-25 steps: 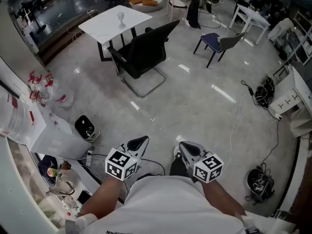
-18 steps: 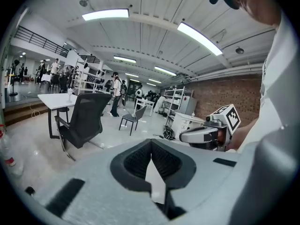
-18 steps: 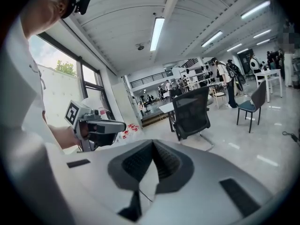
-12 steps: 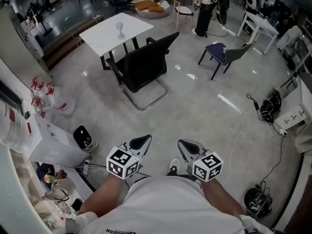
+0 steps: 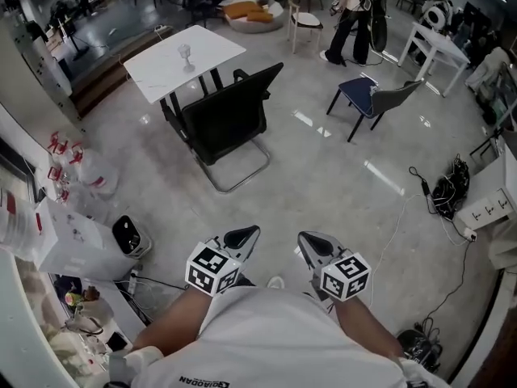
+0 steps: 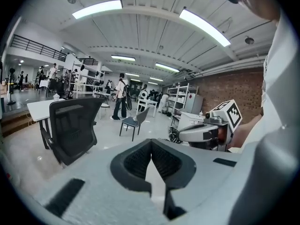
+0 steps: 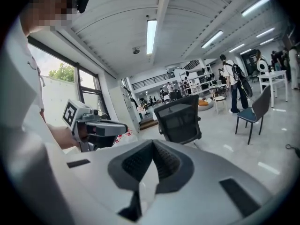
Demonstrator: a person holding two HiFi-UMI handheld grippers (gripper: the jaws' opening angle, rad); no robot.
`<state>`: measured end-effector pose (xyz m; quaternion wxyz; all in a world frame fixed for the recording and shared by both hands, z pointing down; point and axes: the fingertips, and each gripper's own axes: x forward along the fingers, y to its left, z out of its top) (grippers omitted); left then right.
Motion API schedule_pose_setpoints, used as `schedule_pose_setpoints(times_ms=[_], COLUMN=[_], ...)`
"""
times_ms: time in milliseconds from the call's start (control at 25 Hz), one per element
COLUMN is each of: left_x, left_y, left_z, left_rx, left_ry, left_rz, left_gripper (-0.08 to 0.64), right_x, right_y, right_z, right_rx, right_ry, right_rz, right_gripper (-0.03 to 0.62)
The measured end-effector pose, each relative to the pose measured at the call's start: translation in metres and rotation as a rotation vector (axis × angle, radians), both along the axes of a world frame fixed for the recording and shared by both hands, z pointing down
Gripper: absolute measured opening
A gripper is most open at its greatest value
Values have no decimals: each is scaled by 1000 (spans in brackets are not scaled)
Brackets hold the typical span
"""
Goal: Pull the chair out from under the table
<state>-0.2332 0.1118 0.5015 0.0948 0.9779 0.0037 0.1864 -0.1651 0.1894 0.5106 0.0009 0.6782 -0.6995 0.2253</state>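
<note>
A black mesh-backed office chair (image 5: 226, 120) stands tucked against a white table (image 5: 182, 59) in the upper middle of the head view, its back toward me. The same chair (image 6: 70, 125) is at left in the left gripper view and, as the chair (image 7: 179, 119), centre in the right gripper view. My left gripper (image 5: 249, 235) and right gripper (image 5: 305, 239) are held side by side close to my body, well short of the chair. Both are shut with nothing between the jaws.
A glass (image 5: 185, 52) stands on the table. A blue chair (image 5: 367, 95) is to the right, a person (image 5: 359, 14) beyond it. A small black bin (image 5: 131, 234) and shelving with bottles (image 5: 73, 156) line the left. Cables (image 5: 448, 188) lie on the floor at right.
The view has advanced across the floor toward the chair and table, which now sit lower and more to the left. Both grippers stay shut, side by side.
</note>
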Motion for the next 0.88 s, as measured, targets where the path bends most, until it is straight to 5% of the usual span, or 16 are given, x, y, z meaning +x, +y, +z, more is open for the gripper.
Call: schedule_pose_setpoints(times_ms=[240, 880], left_x=[39, 101], left_y=[-3, -65], left_z=[-4, 23], left_rx=[10, -30], left_ry=[0, -17], left_rz=[15, -9], left_gripper=[8, 8], right_x=[34, 88], right_y=[1, -51], right_z=[13, 42], right_rx=[-31, -99], right_ry=[-52, -8], right_rz=[19, -38], right_gripper=[6, 6])
